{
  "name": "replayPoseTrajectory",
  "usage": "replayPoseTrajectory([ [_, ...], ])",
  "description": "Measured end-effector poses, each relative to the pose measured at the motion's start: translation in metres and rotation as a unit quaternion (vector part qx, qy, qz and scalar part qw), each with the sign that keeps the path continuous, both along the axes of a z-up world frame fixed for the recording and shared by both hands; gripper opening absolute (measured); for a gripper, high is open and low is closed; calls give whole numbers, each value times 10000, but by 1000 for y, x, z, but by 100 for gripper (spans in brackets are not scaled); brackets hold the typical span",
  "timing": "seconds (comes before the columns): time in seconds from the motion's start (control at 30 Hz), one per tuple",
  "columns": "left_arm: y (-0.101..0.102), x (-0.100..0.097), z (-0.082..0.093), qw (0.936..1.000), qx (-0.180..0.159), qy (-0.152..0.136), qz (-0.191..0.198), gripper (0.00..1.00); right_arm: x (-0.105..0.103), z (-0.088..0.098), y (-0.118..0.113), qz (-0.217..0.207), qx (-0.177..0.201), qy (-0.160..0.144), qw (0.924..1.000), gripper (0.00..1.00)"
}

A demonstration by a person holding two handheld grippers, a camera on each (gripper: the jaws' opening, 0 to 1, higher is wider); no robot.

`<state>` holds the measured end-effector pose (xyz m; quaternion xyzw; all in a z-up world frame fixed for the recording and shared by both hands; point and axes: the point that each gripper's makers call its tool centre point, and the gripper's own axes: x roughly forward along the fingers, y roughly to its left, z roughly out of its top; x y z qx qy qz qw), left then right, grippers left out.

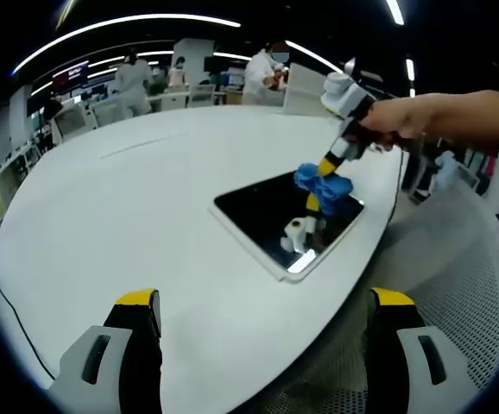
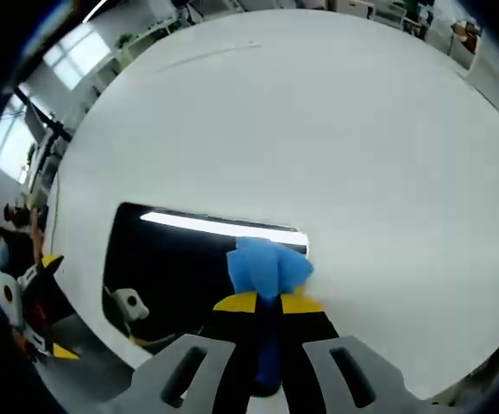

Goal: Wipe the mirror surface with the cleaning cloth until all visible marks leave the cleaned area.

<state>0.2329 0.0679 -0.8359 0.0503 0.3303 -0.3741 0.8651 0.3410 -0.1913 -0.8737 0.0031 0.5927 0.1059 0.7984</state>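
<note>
A dark rectangular mirror point(image 1: 286, 220) lies flat near the edge of a white table point(image 1: 137, 198). The right gripper point(image 2: 268, 304), held in a person's hand point(image 1: 402, 118), is clamped on a blue cloth point(image 2: 265, 264) pressed against the mirror's far corner. The left gripper point(image 1: 267, 306) hovers above the table edge, jaws apart, holding nothing.

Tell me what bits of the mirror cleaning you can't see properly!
- Marks on the mirror: reflections hide them in both views.
- Glass under the blue cloth: covered, right gripper view.
- Mirror's near edge: behind the right gripper.
- Left gripper: bases cut off.
</note>
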Motion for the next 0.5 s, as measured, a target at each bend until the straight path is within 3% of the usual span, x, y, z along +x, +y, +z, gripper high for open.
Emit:
replayPoseTrajectory([
  [0.5,-1,2,0,10000,36,-32,-41,100,28,-1,0,-107,-12,-83,9999,1],
])
